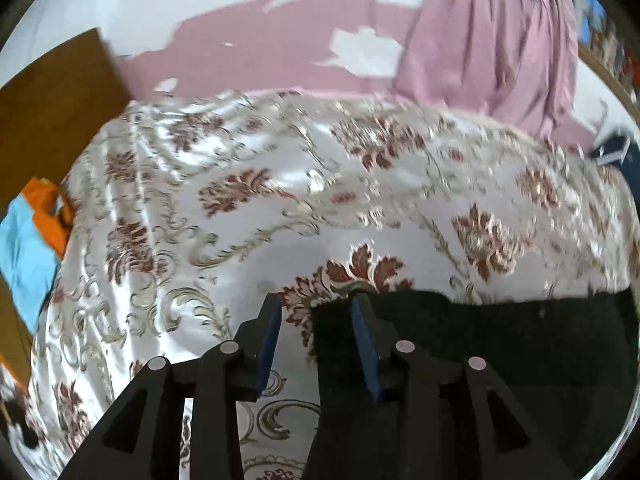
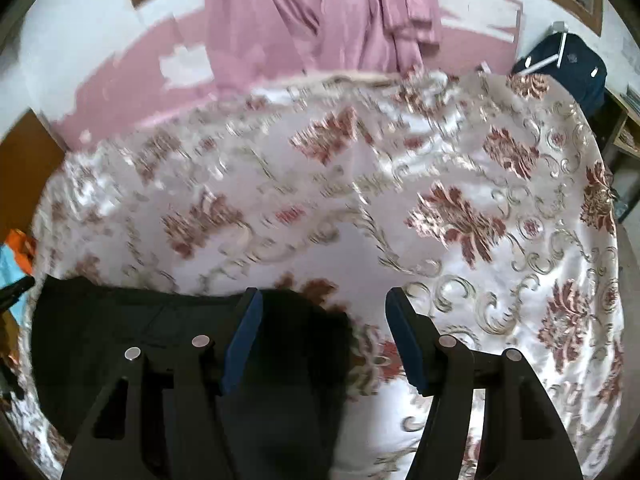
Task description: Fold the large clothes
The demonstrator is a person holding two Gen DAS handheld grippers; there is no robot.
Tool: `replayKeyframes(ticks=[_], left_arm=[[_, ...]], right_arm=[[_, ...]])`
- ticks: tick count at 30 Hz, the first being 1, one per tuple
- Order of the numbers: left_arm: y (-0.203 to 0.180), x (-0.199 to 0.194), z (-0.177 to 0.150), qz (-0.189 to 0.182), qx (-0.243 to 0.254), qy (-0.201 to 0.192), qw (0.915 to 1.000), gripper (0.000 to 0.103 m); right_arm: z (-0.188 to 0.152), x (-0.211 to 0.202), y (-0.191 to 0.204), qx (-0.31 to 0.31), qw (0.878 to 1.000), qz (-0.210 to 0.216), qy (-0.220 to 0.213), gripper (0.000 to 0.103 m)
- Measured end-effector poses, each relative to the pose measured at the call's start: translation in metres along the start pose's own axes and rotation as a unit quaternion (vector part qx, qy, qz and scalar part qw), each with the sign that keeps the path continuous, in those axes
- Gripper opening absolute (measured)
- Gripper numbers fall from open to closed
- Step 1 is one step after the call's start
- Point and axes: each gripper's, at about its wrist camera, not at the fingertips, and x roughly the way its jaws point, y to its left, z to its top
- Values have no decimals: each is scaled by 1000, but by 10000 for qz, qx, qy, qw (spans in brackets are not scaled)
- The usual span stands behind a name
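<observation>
One dark garment (image 2: 160, 332) lies flat on the bed, on a white bedspread (image 2: 360, 200) woven with red and gold flowers. Seen from the right wrist, the cloth spreads under and to the left of the right tool (image 2: 324, 320); its rounded right edge ends between the two blue-padded fingers (image 2: 244, 336), which stand wide apart with nothing clamped. Whether they touch the fabric cannot be told. From the left wrist, the same garment (image 1: 480, 340) fills the lower right, and its left edge runs just between the fingers of the left tool (image 1: 316, 328). That tool is spread moderately, holding nothing; its right finger (image 1: 366, 344) sits over the dark cloth, its left finger over bare bedspread (image 1: 240, 220).

Beyond the bed hangs one pink curtain (image 2: 320, 12) against a wall of pink and white patches. One dark blue suitcase (image 2: 568, 68) stands at the far right corner. Off the bed's left side lies a bundle of orange and light blue cloth (image 1: 28, 240), beside brown wooden furniture (image 1: 60, 100).
</observation>
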Motion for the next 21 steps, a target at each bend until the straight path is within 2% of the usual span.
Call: replayKeyframes(ticks=[2, 3, 5, 8, 9, 12, 14, 16, 18, 21], left_arm=[[-12, -17, -9, -349, 128, -154, 9992, 37], [-26, -24, -19, -643, 311, -106, 9974, 37], [-56, -29, -41, -1005, 755, 77, 9920, 37], [-102, -23, -79, -1270, 1388, 356, 9815, 37], [-113, -14, -90, -1271, 1474, 497, 9796, 37], [-121, 12, -102, -1074, 1394, 647, 9823, 40], [-115, 24, -100, -1157, 1097, 697, 9848, 40], [-110, 33, -99, -1120, 1010, 680, 9862, 40], [-114, 38, -100, -951, 1293, 604, 9852, 40], [-110, 41, -102, -864, 1425, 560, 9844, 40]], right_arm=[[-9, -7, 26, -183, 9987, 464, 49, 58], [-14, -9, 38, -298, 9974, 644, 91, 58], [-29, -10, 76, -691, 9914, 1082, 243, 58], [-56, -5, 128, -1275, 9818, 1355, 384, 58], [-62, 0, 138, -1388, 9796, 1379, 458, 58], [-85, 34, 159, -1631, 9761, 1223, 759, 60], [-91, 49, 152, -1615, 9770, 1185, 736, 63], [-90, 58, 141, -1473, 9797, 1133, 748, 63], [-87, 63, 135, -1428, 9806, 1109, 751, 63], [-91, 65, 142, -1654, 9783, 1003, 738, 63]])
